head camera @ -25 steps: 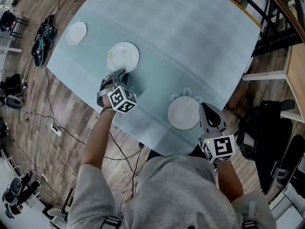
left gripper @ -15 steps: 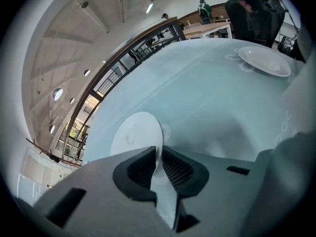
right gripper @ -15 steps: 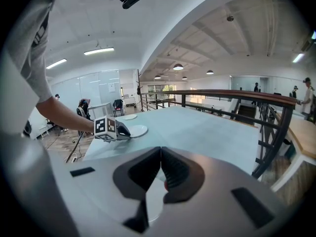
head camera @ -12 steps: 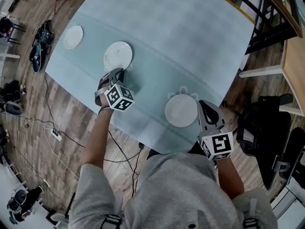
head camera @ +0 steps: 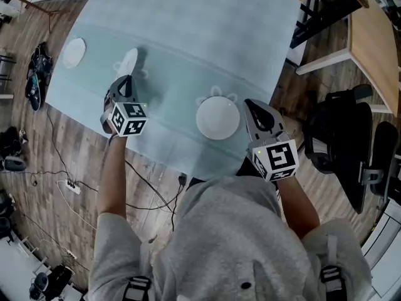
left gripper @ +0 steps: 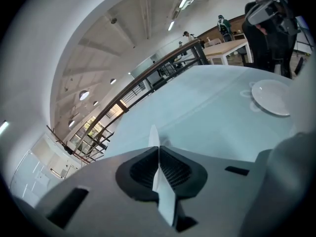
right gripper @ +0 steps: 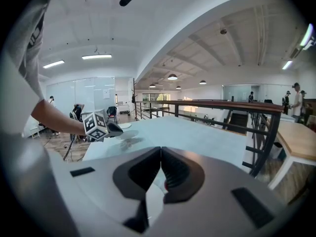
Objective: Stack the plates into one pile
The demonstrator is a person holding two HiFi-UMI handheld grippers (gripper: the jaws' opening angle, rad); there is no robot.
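Note:
On the pale blue table, my left gripper is shut on the near rim of a white plate, which hangs tilted above the surface. Its jaws have just been closing, and the rim shows edge-on between them. My right gripper is shut on the right rim of a second white plate, held a little off the table; in the left gripper view this plate is at the far right. A third, smaller plate lies near the table's left edge.
A black chair stands right of the table, and a wooden table is at the upper right. Cables and bags lie on the wood floor to the left. A railing runs beyond the table's far side.
The left gripper closed on the plate's rim and lifted it, tipping it up. The right gripper rose a little with its plate. The whole head view shifted.

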